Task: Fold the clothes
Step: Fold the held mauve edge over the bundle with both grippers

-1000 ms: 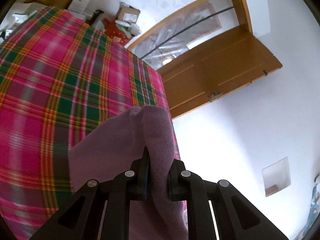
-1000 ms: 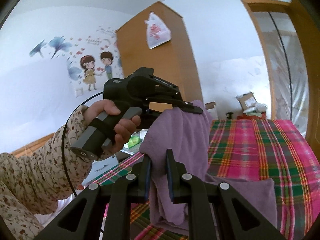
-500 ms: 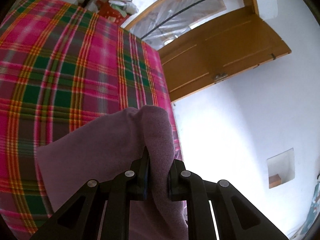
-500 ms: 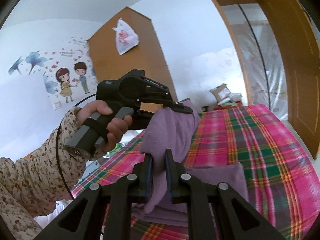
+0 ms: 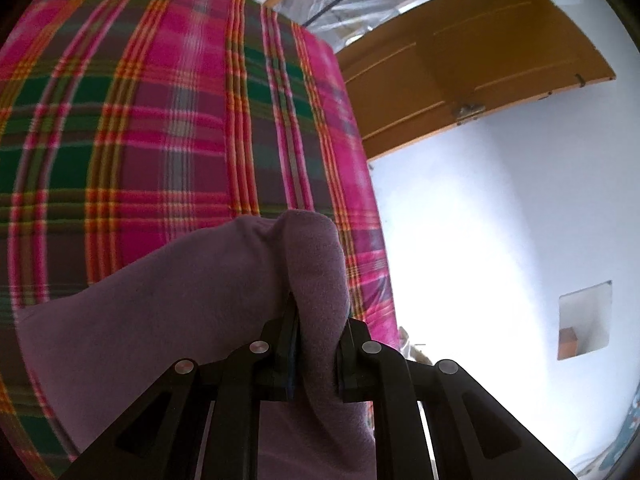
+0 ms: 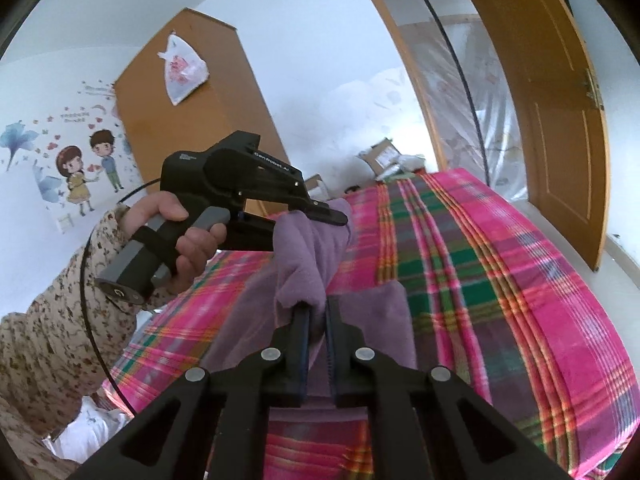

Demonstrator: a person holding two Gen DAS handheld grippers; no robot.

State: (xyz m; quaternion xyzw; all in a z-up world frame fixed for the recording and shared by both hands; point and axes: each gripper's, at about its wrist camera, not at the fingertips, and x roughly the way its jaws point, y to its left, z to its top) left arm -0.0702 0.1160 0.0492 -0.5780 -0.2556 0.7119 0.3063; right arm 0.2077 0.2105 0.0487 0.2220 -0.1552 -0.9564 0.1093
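Purple fleece fills the bottom of the left wrist view: the garment (image 5: 200,300) is bunched up between the fingers of the left hand-held gripper (image 5: 316,344), which is clamped tight on a fold of it. The pinched bit hides the fingertips, and the cloth runs off the lower edge, so can't tell how much hangs below. Behind it is the bed (image 5: 160,120) with its pink-and-green plaid cover, a bit blurry; its right edge drops off next to a white wall (image 5: 480,240) and a wooden door (image 5: 480,60). Lots of bare plaid beyond the garment. In the right wrist view, the right hand-held gripper (image 6: 316,320) is also squeezed shut on the purple garment (image 6: 308,256), which stretches up to the left hand-held gripper (image 6: 320,216), held by a hand (image 6: 188,248) in a floral sleeve (image 6: 40,340). The rest of the garment lies on the bed (image 6: 500,280), partly hidden behind the gripper frame, so its near edge is cut off. Bed is open to the right all the way to its edge by the door (image 6: 560,100). Wardrobe (image 6: 192,92) and wall stickers (image 6: 80,172) sit at the back left.
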